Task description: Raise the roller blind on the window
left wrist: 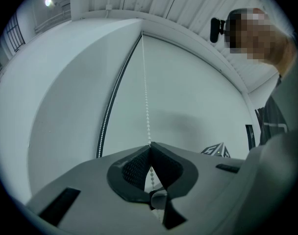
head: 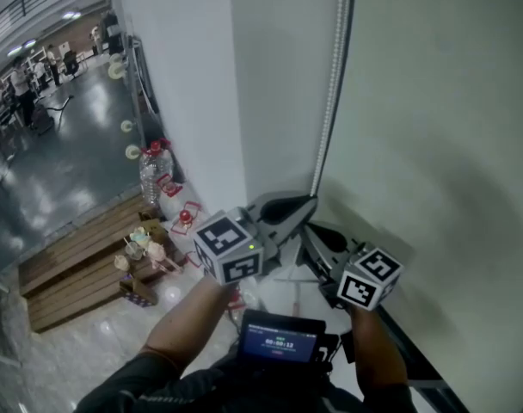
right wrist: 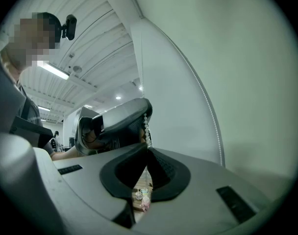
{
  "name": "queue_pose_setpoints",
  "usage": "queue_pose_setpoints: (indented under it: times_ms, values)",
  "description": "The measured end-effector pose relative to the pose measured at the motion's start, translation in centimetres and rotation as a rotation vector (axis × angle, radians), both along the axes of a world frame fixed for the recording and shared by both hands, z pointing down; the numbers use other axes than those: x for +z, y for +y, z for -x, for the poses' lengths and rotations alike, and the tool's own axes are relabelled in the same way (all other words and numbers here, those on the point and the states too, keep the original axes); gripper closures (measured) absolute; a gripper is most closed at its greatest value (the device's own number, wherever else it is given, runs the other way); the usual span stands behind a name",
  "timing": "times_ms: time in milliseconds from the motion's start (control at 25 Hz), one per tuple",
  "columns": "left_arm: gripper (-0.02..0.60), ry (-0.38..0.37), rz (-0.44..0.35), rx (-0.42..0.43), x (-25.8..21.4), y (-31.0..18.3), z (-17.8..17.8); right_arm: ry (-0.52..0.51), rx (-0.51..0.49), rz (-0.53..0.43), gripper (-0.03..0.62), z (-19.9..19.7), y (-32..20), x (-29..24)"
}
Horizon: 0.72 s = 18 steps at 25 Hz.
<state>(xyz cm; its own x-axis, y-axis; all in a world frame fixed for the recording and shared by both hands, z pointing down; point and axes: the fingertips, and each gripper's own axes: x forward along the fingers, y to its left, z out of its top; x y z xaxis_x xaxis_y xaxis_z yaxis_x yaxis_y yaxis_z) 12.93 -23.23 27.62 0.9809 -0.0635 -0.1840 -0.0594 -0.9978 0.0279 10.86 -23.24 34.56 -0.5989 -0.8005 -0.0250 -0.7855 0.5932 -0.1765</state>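
The roller blind (head: 433, 101) is hanging fully down, filling the right side of the head view as a pale sheet, so by the look of it the raising is barely under way. Its bead chain (head: 330, 84) is dropping from the top centre of the frame along the blind's left edge, next to a white wall column (head: 184, 84). The left gripper (head: 311, 200) is meeting the chain in the lower centre, and its tongs are pinching it. They are probably gripping there because the chain is what turns the roller above. The right gripper (head: 306, 229) is sitting just below and to the right of the left one. Its tongs are pressed together, likely placed to take the next hold lower down. The left gripper view is showing what the head view cannot: beads are running between the closed tips of the left gripper (left wrist: 149, 145) and carrying on through the gap behind them, while the bead chain (left wrist: 146, 106) is rising taut up the roller blind (left wrist: 198, 97). The right gripper view is showing the left gripper (right wrist: 146, 106) from below, with the bead chain (right wrist: 146, 124) coming down to the tip of the right gripper (right wrist: 148, 146). No bead is showing behind that tip, so a grip there is not certain. Only the head view is taking in the floor (head: 64, 153) at upper left.
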Motion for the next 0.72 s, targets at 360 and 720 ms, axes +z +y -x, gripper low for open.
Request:
queue_pose_setpoints:
  times_ms: [360, 720]
  values:
    - [0.583, 0.020, -0.002, 0.002, -1.0, 0.7, 0.7, 0.112, 0.041, -0.015, 0.533, -2.0, 1.5, -1.8]
    - [0.583, 0.027, 0.002, 0.024, -0.6, 1.1, 1.1, 0.021, 0.013, -0.172, 0.474, -2.6, 2.1, -10.7]
